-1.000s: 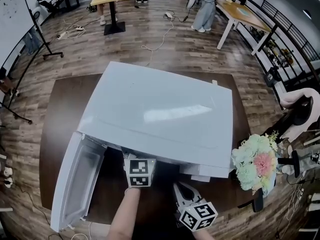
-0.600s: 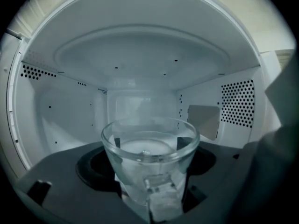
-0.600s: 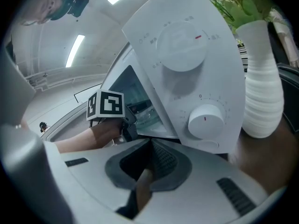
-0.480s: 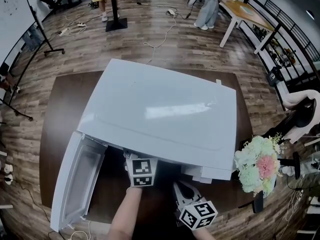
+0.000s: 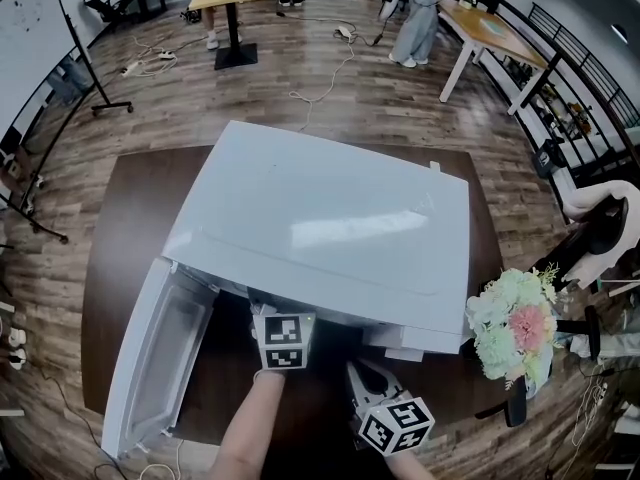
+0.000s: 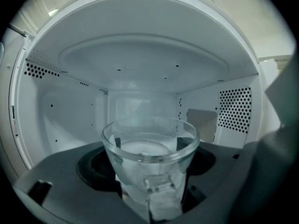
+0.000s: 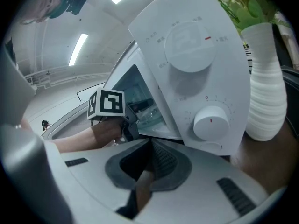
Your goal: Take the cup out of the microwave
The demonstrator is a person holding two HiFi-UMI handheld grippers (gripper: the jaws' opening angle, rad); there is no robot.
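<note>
The white microwave (image 5: 320,238) stands on a dark brown table (image 5: 120,228), and its door (image 5: 150,368) hangs wide open at the left. Just right of the door, a bare forearm (image 5: 250,428) reaches toward the open front; the marker cube (image 5: 283,340) sits at the lip of the opening, and the jaws beyond it are hidden under the microwave's top in the head view.

The left gripper view looks straight into the white chamber. There the left tool (image 6: 150,167) has a clear glass cup (image 6: 149,148) between its jaws. The jaws have just been closing, and the dark pads now lie against the two sides of the glass, clenched on it. The cup stands upright in the middle of the chamber.

Further right, the right tool (image 7: 149,155) is held outside the microwave, near its front, with its jaws brought together and nothing between them. It faces the control panel (image 7: 196,69) and the round dial (image 7: 211,120).

At the far right, a bunch of pale green and pink flowers (image 5: 510,323) stands in a ribbed white vase (image 7: 266,87), just beside the microwave's right side.
</note>
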